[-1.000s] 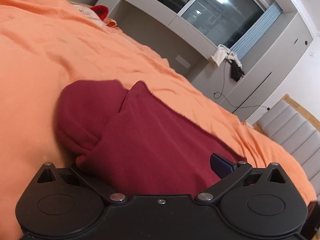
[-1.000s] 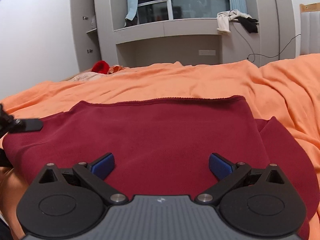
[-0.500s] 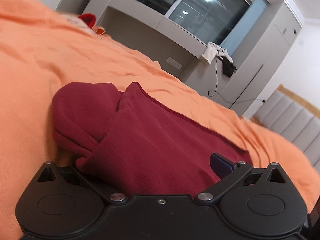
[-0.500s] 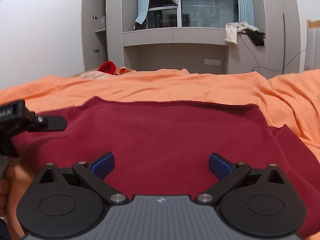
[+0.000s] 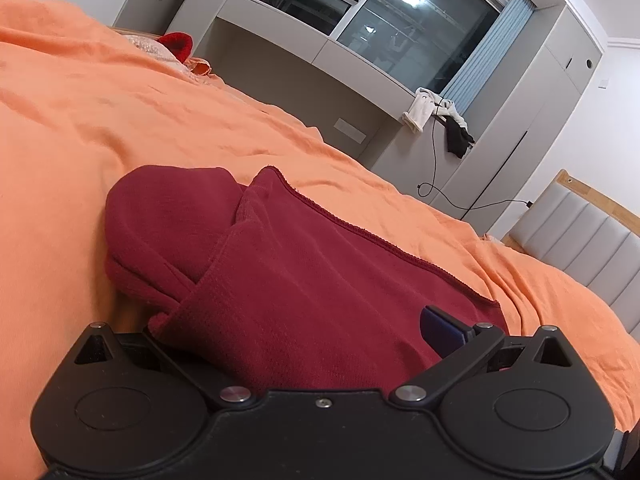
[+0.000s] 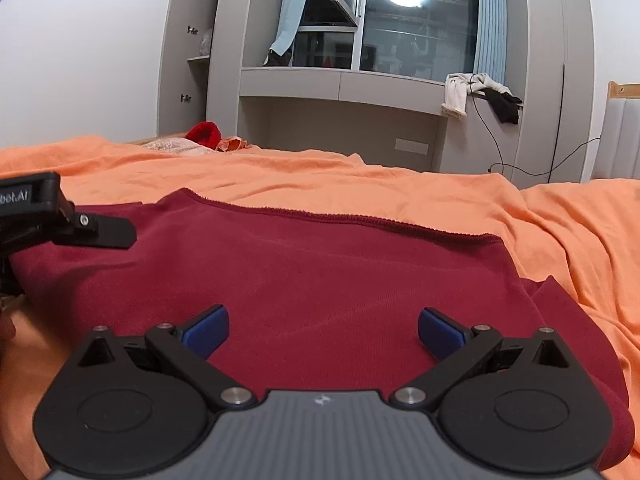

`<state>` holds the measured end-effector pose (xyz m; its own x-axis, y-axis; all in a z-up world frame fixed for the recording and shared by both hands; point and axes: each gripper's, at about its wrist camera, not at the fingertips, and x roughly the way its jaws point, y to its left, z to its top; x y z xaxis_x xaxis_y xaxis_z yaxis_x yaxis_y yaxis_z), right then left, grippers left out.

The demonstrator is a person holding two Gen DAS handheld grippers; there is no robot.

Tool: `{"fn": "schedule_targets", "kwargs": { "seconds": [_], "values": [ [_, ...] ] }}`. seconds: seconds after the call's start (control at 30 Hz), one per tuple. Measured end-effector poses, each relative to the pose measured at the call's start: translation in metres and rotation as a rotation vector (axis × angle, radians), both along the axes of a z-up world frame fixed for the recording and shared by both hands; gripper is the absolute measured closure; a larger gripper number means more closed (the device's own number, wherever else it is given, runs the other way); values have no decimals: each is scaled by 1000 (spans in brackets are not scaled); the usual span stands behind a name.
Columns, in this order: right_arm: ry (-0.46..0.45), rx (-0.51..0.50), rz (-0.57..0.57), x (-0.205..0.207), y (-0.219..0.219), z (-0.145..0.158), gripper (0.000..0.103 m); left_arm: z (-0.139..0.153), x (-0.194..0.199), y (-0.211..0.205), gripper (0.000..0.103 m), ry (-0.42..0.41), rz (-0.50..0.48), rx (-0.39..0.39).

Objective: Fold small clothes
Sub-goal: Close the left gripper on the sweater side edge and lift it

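Orange-sheeted bed [image 6: 420,192], dark red garment [image 6: 320,280] spread flat on it, red item [image 6: 204,133] at far edge.

Both wrist views sit low and close over the red cloth [image 5: 304,280] [image 6: 320,280] on the bed [image 5: 80,120] [image 6: 560,220]. The left view is rolled, window [image 5: 404,12] at 1 o'clock; the right is level, window [image 6: 416,28] at 12. Both share the cloth, bed and window.
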<state>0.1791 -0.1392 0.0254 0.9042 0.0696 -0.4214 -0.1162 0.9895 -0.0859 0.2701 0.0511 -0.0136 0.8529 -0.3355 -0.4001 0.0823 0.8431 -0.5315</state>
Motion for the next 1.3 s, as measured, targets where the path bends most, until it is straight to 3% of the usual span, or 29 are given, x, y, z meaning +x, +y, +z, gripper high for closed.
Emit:
{"fn": "schedule_targets", "kwargs": {
  "seconds": [0.13, 0.33, 0.5, 0.63, 1.1, 1.3],
  "values": [
    [-16, -31, -14, -3, 5, -8, 0, -1, 0, 1, 1, 0, 0, -5],
    [-77, -172, -25, -12, 22, -14, 0, -2, -2, 1, 1, -5, 5, 10],
    [-119, -245, -20, -16, 32, -18, 0, -1, -5, 4, 1, -20, 11, -29],
    [-108, -224, -14, -13, 30, -18, 0, 0, -6, 7, 1, -18, 22, -58],
    [-132, -190, -29, -15, 22, -21, 0, 10, -5, -7, 1, 0, 71, 45],
    [-124, -116, -21, -16, 10, -20, 0, 11, -8, -9, 19, 21, 124, 92]
  ]
}}
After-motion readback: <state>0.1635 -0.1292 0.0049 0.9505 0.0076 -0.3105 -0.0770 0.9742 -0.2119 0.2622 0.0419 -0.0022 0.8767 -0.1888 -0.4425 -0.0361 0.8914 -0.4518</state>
